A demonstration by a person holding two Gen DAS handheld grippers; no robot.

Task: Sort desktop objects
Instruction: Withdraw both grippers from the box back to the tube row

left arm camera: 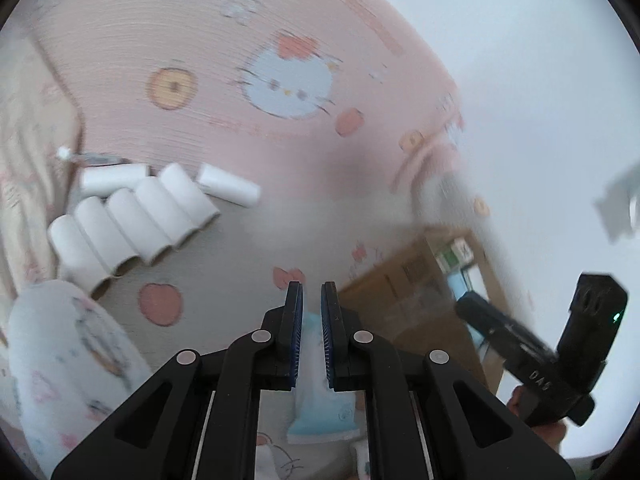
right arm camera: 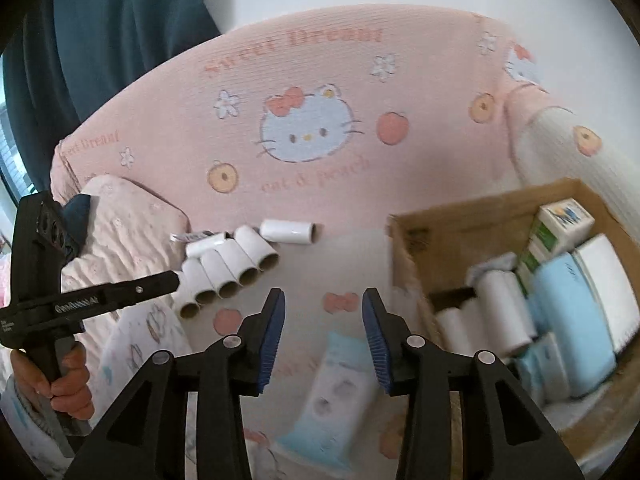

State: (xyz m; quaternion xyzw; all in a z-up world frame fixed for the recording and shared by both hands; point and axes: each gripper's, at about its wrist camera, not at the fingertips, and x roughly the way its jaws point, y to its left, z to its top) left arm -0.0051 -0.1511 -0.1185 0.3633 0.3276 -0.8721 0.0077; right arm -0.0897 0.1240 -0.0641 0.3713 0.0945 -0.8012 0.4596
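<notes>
Right wrist view: right gripper (right arm camera: 323, 336), jaws parted and empty, hovers over the wipes pack (right arm camera: 332, 392), whose long axis runs near-to-far.

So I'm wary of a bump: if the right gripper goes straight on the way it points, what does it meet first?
Probably the pale blue wipes pack lying on the pink blanket, right under the right gripper and its open jaws. Depth is hard to judge here.

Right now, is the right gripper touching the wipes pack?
Apart. The right wrist view shows the right gripper with open jaws above the wipes pack, neither pad on it.
</notes>
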